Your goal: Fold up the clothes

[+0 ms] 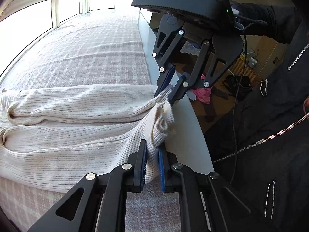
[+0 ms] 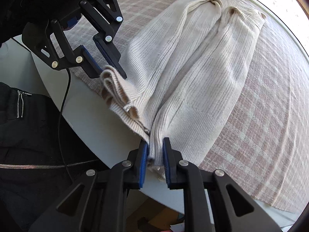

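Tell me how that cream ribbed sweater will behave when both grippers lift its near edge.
The sweater will probably go floppy: its hem already droops and bunches between the left gripper and the right gripper. It looks thick, so likely weighty enough to sag in the middle. The fuzzy ribbing should hold against the toothed pads rather than slip.

A knitted garment lies lengthwise on a blanket that covers a table, its two long halves side by side and touching. Its near ends reach the table's edge, in front of a person's jacket. The left gripper clamps one near corner; the right gripper clamps the other, just beside it along the edge. The garment's far end points toward a window behind the table. Past the table edge, on the floor below, lie scattered clothes.
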